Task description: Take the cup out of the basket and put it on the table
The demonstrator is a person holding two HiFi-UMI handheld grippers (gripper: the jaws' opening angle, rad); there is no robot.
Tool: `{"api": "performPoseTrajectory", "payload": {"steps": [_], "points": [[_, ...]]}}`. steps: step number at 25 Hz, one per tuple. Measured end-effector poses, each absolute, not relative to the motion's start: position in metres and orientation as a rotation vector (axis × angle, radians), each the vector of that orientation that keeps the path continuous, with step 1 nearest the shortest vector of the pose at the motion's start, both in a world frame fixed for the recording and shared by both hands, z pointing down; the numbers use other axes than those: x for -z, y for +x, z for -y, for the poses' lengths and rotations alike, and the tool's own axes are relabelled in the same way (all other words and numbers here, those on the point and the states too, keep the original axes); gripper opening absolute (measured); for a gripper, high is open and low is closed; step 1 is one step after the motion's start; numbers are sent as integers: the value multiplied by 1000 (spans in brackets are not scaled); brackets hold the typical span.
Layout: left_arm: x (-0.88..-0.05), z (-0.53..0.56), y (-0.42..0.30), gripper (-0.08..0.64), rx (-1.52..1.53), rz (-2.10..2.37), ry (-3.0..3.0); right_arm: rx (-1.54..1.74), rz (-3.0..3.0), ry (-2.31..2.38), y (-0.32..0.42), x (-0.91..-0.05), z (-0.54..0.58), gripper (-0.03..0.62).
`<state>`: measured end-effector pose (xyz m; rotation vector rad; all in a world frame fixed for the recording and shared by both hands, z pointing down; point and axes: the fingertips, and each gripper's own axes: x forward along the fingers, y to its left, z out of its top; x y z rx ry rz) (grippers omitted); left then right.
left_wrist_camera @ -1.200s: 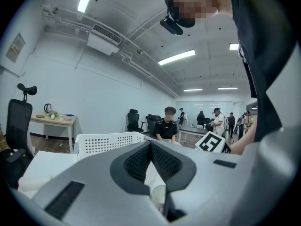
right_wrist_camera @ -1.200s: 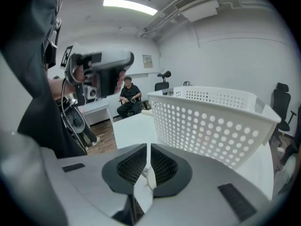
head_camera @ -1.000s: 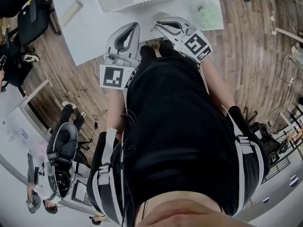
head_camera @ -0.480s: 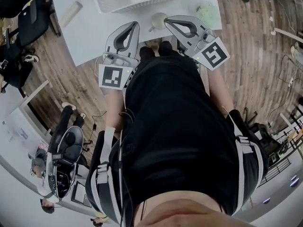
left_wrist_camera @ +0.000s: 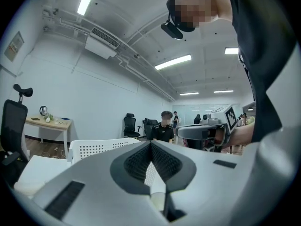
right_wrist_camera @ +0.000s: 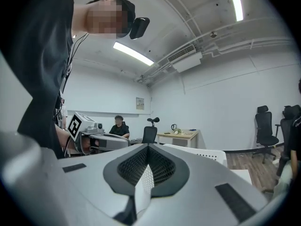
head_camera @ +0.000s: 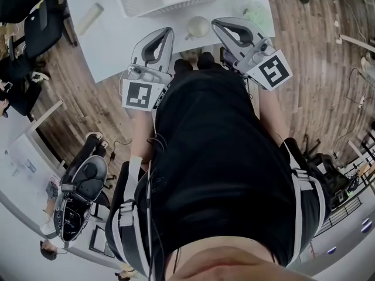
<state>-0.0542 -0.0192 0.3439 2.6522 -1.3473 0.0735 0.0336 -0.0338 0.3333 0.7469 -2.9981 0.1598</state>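
Left gripper (head_camera: 166, 34) closed, empty; right gripper (head_camera: 215, 24) likewise. Cup (head_camera: 197, 26) on table (head_camera: 111, 37) near front edge (between both grippers), basket (head_camera: 153, 4) just behind.

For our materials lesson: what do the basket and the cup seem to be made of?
The basket: probably matte white plastic, going by its evenly perforated walls. The cup: pale, smooth, with a handle; ceramic or plastic, too small to tell.
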Motion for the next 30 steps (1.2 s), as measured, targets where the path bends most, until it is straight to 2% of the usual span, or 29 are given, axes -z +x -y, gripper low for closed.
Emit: {"api": "performPoseTrajectory", "payload": {"steps": [18, 30], "points": [[-343, 14, -61, 21, -66, 1384, 2631, -152, 2956, 708, 27, -341, 35, 18], [-344, 26, -74, 21, -45, 1414, 2594, -62, 2787, 579, 3, -368, 97, 20]]}}
